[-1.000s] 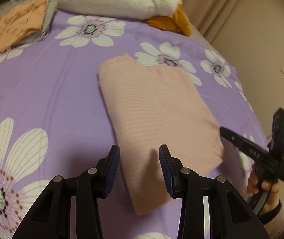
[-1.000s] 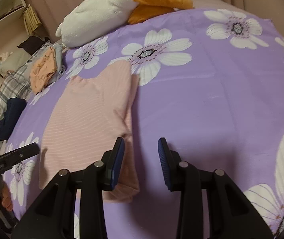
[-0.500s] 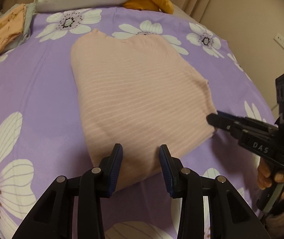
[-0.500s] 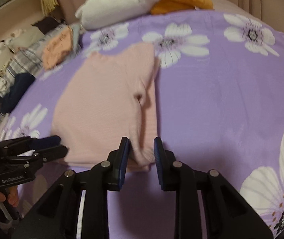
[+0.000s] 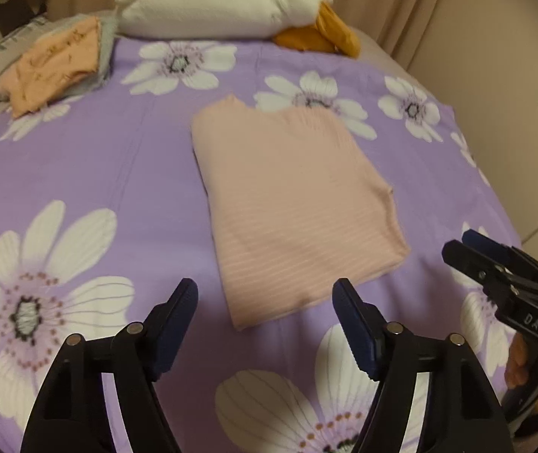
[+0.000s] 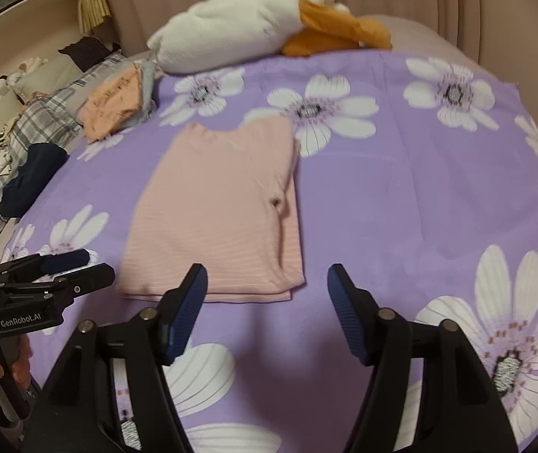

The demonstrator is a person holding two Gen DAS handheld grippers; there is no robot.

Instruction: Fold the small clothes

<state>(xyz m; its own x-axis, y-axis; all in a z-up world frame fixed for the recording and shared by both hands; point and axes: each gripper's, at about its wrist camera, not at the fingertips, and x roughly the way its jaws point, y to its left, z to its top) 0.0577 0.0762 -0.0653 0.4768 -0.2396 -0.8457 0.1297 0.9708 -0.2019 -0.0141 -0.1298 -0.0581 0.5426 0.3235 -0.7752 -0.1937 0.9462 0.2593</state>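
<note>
Along the bottom of the left wrist view, the left tool [image 5: 265, 298] has its two fingers spread wide apart with nothing between them; its jaws have just been opening. The near corner of the folded pink shirt [image 5: 291, 204] lies just beyond the fingertips, apart from both pads. That shirt rests flat on the purple flowered bedspread [image 5: 80, 173], in the middle of the frame, with its neckline toward the top.

At the bottom of the right wrist view, the right tool [image 6: 267, 283] is likewise parted wide and holds nothing; its jaws have also just been opening. The shirt's near edge sits just past its left finger [image 6: 189, 298], not touching it.

Each tool also shows at the other view's edge, gripped by a hand [image 5: 533, 370] at the lower right of the left wrist view.

At the upper left of the left wrist view a folded orange garment [image 5: 53, 64] lies on a grey one. A white and orange plush toy [image 5: 223, 3] stretches across the top of the bed.
</note>
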